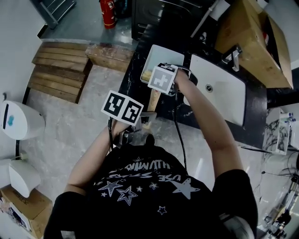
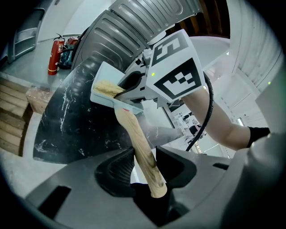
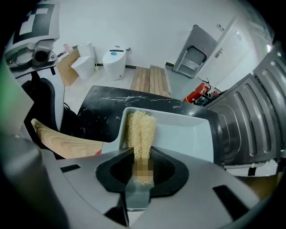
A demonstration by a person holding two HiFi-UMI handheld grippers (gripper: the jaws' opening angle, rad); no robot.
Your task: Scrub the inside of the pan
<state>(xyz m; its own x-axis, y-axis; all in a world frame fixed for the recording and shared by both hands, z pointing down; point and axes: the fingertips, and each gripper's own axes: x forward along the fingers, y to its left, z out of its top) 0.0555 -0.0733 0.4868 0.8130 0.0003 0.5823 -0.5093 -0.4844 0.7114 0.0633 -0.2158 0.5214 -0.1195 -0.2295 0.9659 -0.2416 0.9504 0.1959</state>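
A square pale-grey pan (image 1: pixel 167 52) sits on the black marble counter (image 1: pixel 136 60), its wooden handle (image 1: pixel 153 100) pointing back toward me. My left gripper (image 2: pixel 145 162) is shut on the end of that handle (image 2: pixel 139 145). My right gripper (image 3: pixel 142 156) is shut on a yellow fibrous scrubber (image 3: pixel 141 130), whose tip rests inside the pan (image 3: pixel 190 134) against the near wall. In the left gripper view the scrubber (image 2: pixel 107 87) lies in the pan (image 2: pixel 101 95) under the right gripper's marker cube. The pan's floor is mostly hidden in the head view.
A white sink basin (image 1: pixel 223 93) with a faucet (image 1: pixel 233 58) lies right of the pan. A wooden cabinet (image 1: pixel 252 42) stands behind it. On the floor to the left are wooden pallets (image 1: pixel 60 70), a red fire extinguisher (image 1: pixel 107 7) and a white toilet (image 1: pixel 18 120).
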